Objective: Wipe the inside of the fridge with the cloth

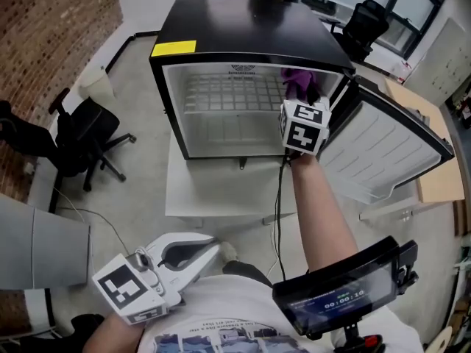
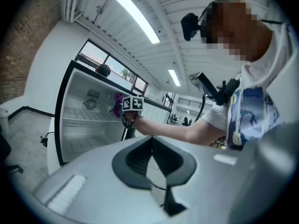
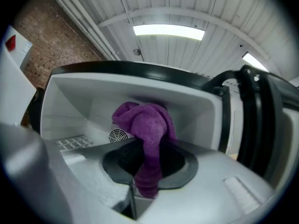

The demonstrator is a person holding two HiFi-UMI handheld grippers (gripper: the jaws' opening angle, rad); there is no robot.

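Our right hand-held gripper is clamped on the purple cloth. The cloth's bunched length runs forward out of the jaws, high at the right rear of the fridge. The wire shelf and back wall lie ahead, leftward and below, so the wipe should go that way. The cloth seems just short of the wall, though we cannot be sure. Our left hand-held gripper, jaws together on nothing, hangs by our body, well apart from the fridge.
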